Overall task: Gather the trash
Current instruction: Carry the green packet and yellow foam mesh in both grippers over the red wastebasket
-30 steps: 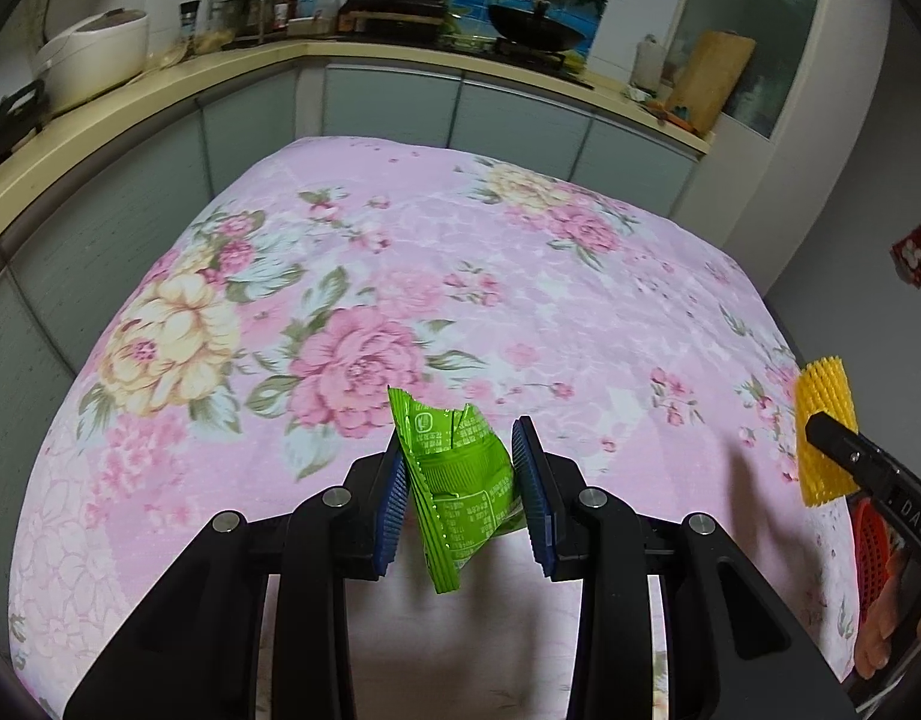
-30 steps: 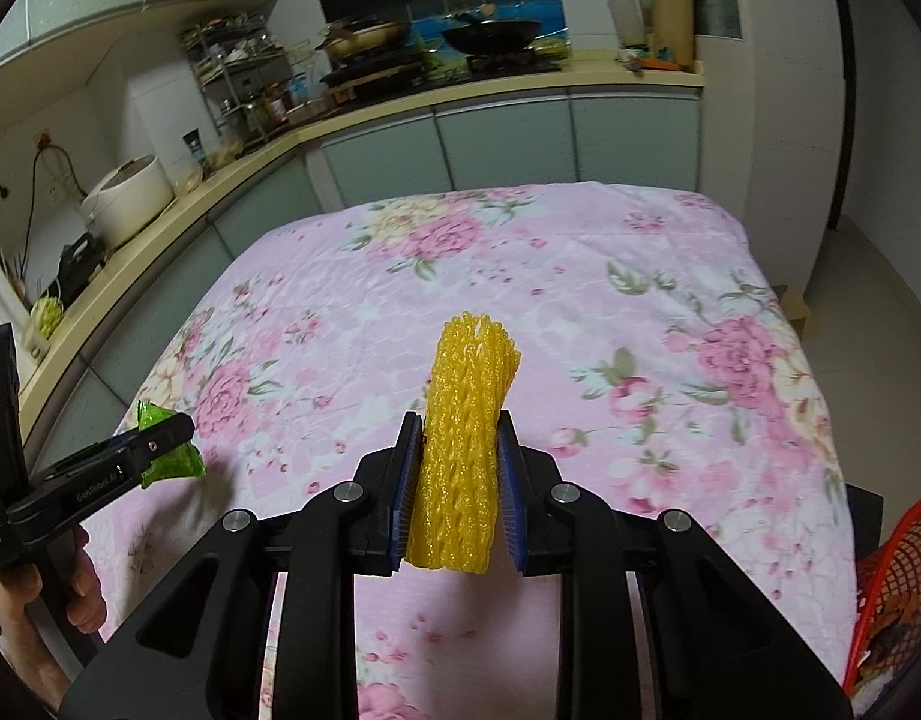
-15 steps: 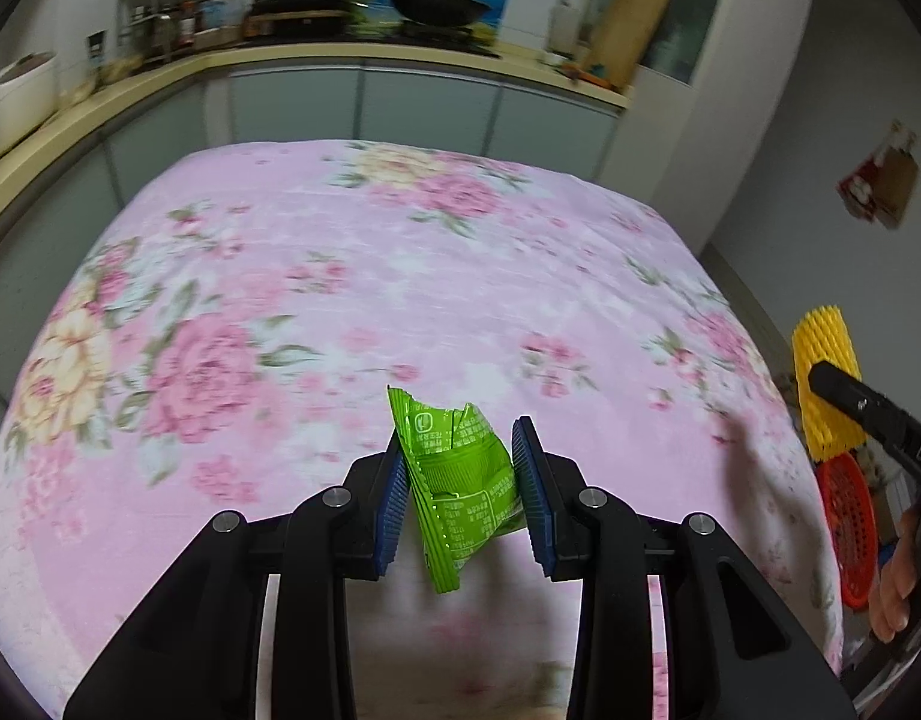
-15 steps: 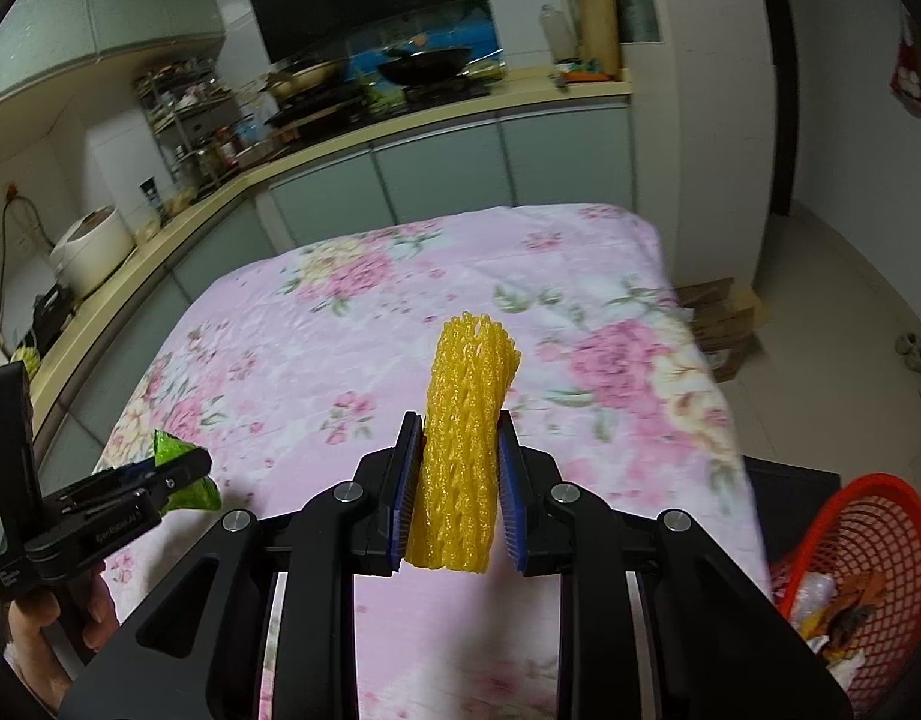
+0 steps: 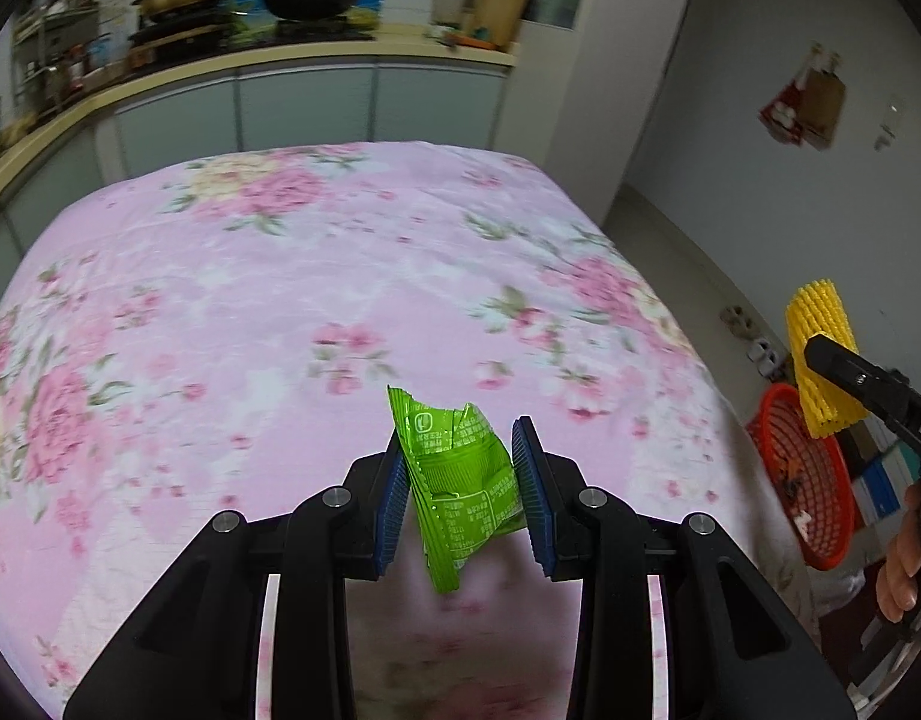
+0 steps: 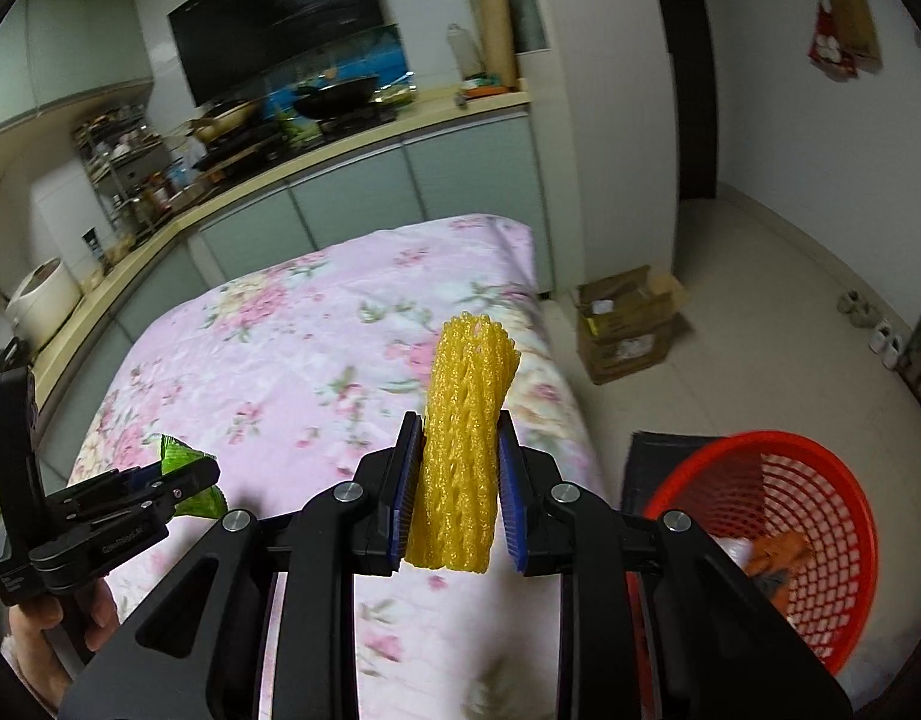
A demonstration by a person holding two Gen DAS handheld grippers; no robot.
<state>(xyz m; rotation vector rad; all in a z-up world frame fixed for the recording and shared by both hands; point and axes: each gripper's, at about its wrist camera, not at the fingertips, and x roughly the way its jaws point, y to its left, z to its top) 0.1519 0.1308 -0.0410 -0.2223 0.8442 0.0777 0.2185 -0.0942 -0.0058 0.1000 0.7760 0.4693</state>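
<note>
- Left claw [image 5: 463,489] grips green wrapper [image 5: 460,480] over floral desk [image 5: 280,300].
- Right claw [image 6: 458,489] clamps yellow foam net [image 6: 463,450]; red basket [image 6: 778,528] at its 3 o'clock.

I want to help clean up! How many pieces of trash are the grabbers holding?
2. A green wrapper sits in the left gripper; a yellow foam net in the right gripper. More trash lies in the red basket.

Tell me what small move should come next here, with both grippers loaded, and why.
Probably swing the right gripper a little further right, over the red basket, then open it. It is shut on the yellow foam net, which hangs above the floral cloth, short of the basket's rim. The left gripper, holding the green wrapper, sits farther off and can follow.
</note>
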